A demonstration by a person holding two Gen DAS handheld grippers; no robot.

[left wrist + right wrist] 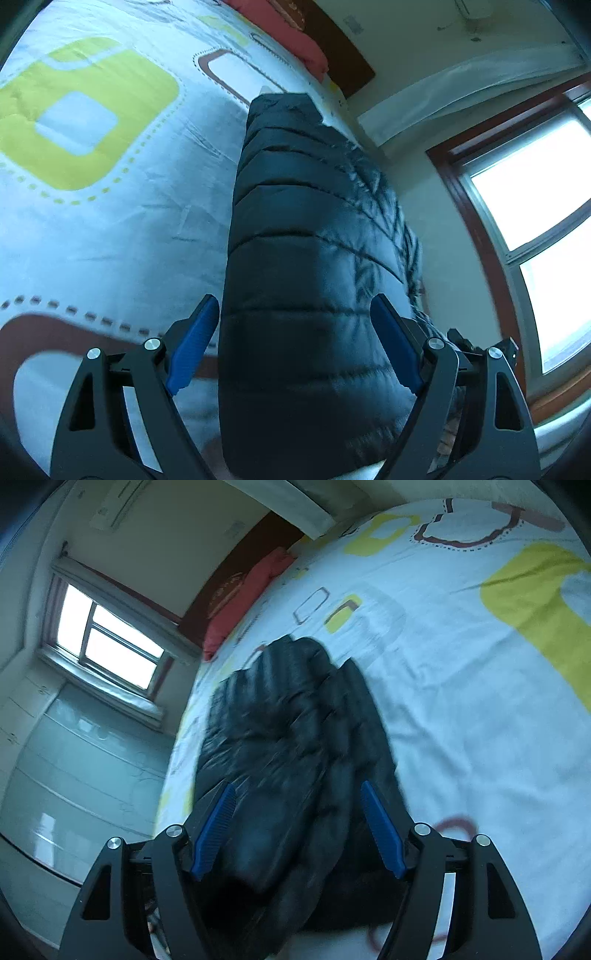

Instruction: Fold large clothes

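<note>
A black quilted puffer jacket (314, 221) lies folded into a long narrow bundle on the bed, running away from me along the bed's edge. My left gripper (293, 301) hangs just over its near end, jaws wide apart, with the blue pads (195, 347) on either side of the bundle and not pressing on it. In the right wrist view the same jacket (288, 720) looks rumpled and blurred, with one folded layer over another. My right gripper (297, 785) stands open above it, and the fabric lies loose between its blue pads (380, 830).
The bed carries a pale sheet (110, 240) (461, 701) with green and brown rounded squares. A red pillow (295, 33) (243, 602) leans on the dark headboard. A window (535, 184) (110, 635) and pale cabinets (74, 757) stand beyond the bed's edge.
</note>
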